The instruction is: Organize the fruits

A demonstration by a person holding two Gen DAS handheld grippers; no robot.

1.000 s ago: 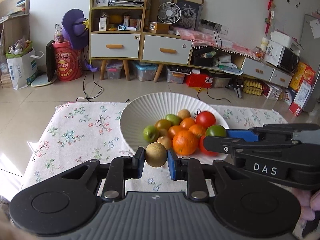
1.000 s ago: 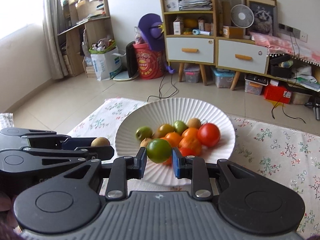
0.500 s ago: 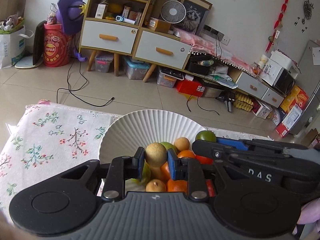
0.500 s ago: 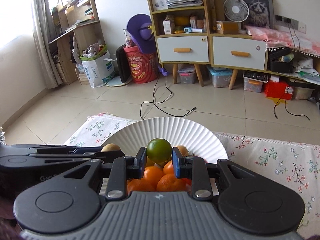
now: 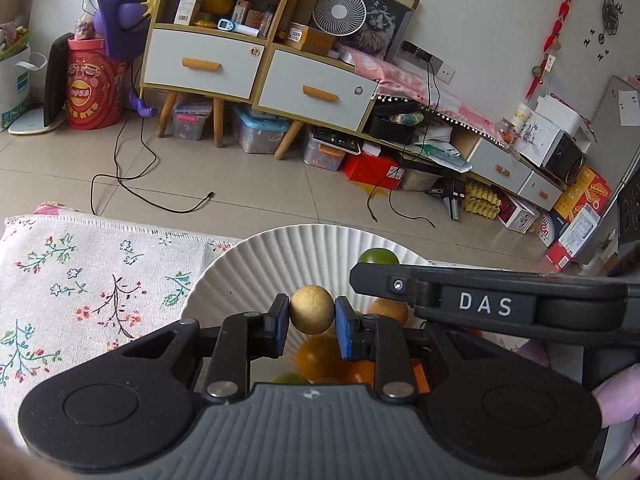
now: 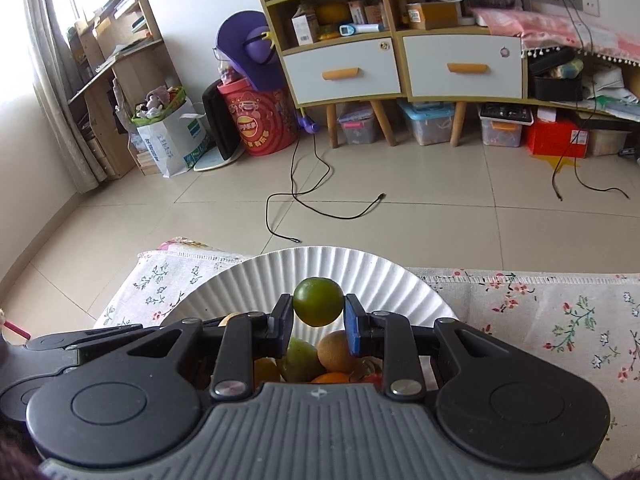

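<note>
My left gripper [image 5: 312, 316] clamps a golden-brown fruit [image 5: 311, 309], my right gripper [image 6: 318, 314] a green fruit [image 6: 318, 301], both above the white ribbed plate [image 6: 256, 280] of fruit on a floral tablecloth [image 5: 80, 280]; beyond, tiled floor [image 6: 400, 220], drawer cabinets [image 6: 400, 64].

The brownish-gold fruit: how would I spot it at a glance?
Find the white ribbed plate on the floral cloth. Just above its pile of fruit, the left gripper pinches one small round fruit: dull, rough, brownish gold, unlike the glossy green and orange ones.
</note>
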